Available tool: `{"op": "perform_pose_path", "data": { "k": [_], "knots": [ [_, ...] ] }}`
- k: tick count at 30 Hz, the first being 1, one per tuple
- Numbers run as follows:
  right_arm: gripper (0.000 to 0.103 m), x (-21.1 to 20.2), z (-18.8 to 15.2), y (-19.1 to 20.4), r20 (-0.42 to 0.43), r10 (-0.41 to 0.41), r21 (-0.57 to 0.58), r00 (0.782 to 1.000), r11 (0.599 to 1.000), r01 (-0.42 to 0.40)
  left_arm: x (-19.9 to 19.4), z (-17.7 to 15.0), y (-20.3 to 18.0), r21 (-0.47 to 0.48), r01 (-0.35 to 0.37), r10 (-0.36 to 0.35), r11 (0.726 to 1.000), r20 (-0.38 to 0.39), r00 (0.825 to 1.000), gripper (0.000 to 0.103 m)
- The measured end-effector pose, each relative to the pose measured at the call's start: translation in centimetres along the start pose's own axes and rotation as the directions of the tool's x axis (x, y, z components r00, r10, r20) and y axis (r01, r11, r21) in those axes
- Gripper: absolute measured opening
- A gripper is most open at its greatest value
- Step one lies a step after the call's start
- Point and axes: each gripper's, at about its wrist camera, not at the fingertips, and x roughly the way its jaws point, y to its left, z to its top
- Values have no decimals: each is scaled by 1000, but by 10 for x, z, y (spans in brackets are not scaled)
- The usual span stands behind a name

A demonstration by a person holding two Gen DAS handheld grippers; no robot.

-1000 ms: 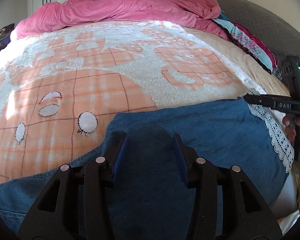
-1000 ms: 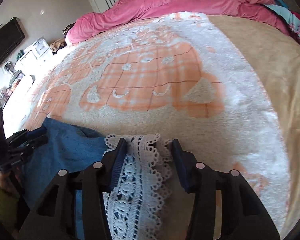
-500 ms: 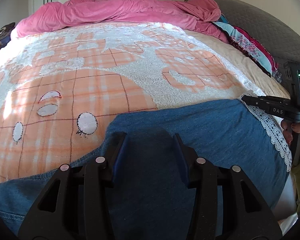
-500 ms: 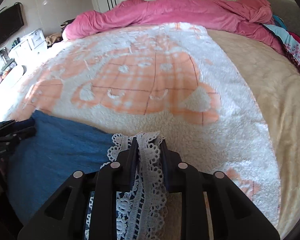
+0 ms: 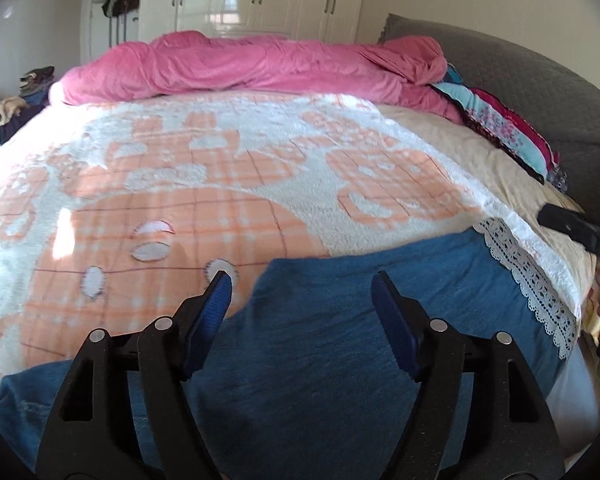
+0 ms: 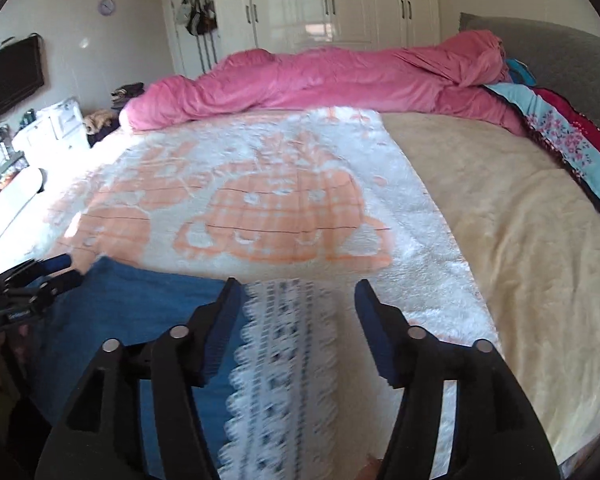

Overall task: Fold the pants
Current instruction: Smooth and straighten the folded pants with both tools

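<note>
Nearby, pink duvet [image 5: 252, 64] behind pants [image 5: 380, 320], orange-white blanket [image 5: 180, 184] underneath.

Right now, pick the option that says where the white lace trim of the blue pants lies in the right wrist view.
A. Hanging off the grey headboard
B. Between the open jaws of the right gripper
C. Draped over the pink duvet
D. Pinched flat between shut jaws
B: the lace trim lies on the bed between the spread fingers of the right gripper, which have just been opening, and neither pad presses on it.
</note>
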Motion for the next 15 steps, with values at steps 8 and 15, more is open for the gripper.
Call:
{"op": "perform_pose_path", "data": {
  "k": [8, 15],
  "knots": [
    [77, -19, -24, 42, -22, 54, -56, 998, 997, -55, -40, -14, 16, -58, -54, 53, 997, -12, 999, 75],
    [81, -24, -37, 60, -39, 55, -74, 998, 996, -58, -59, -29, 29, -76, -100, 95, 992, -72, 993, 77]
  ]
}}
